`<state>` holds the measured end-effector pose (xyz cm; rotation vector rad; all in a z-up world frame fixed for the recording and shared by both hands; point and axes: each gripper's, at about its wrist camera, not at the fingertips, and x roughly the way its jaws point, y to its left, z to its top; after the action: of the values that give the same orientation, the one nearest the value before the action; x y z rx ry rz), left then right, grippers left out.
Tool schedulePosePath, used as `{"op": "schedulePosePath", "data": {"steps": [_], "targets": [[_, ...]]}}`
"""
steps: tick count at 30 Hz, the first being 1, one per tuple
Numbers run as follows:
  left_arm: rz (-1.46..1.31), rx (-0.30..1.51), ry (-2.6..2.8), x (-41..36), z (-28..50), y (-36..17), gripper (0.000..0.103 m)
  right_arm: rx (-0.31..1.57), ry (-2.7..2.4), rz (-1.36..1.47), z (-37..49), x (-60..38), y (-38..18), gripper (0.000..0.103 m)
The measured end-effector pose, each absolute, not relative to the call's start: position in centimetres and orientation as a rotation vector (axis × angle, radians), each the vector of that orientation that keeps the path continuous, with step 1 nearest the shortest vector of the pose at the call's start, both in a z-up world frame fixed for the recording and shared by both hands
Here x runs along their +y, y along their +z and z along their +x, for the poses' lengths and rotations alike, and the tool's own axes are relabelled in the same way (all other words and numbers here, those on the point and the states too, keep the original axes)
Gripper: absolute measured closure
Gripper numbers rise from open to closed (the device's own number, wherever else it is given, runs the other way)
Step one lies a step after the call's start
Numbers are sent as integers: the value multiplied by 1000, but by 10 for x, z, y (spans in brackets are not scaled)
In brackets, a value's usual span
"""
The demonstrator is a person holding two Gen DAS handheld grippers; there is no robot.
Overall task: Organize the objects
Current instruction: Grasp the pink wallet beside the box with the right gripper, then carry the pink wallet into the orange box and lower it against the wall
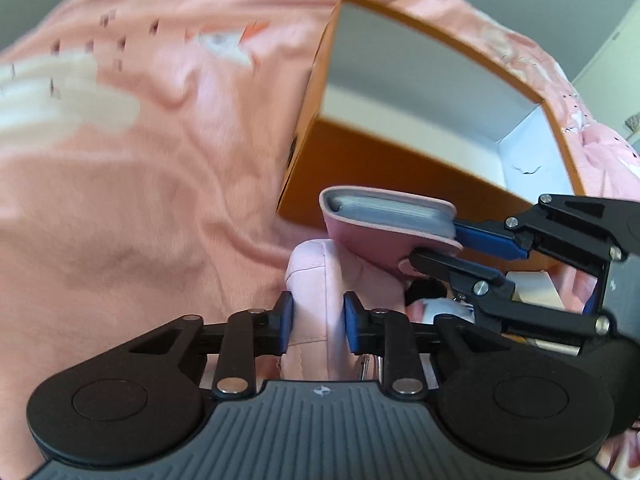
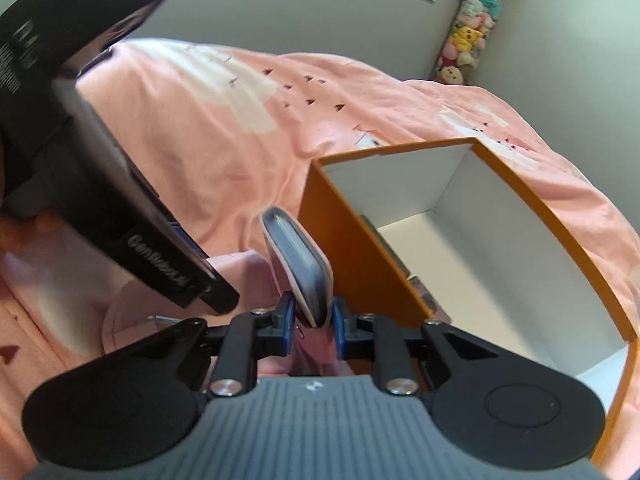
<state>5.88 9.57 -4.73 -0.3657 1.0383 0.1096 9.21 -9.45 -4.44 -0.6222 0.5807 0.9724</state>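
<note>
The right hand-held gripper (image 2: 313,322) clamps a light, stiff card holder (image 2: 298,268) by its edge (orange box (image 2: 360,264) at two o'clock), while the left hand-held gripper (image 1: 318,322) pinches a soft pink pouch (image 1: 316,280).

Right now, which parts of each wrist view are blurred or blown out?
Left wrist view: the pink bedspread and the orange box rim are smeared, while the left gripper and pink card holder stay sharp. Right wrist view: the other gripper's black body at left is blurred; the box's white inside is bright, not clipped.
</note>
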Motion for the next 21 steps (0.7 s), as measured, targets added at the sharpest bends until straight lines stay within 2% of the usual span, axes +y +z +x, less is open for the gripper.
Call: {"op": "schedulePosePath", "data": {"steps": [4, 21], "targets": [[-293, 952, 119, 85, 50, -26, 75, 567, 952, -579, 93, -105, -24, 85], [-301, 720, 77, 85, 41, 47, 75, 557, 883, -398, 98, -146, 46, 88]]}}
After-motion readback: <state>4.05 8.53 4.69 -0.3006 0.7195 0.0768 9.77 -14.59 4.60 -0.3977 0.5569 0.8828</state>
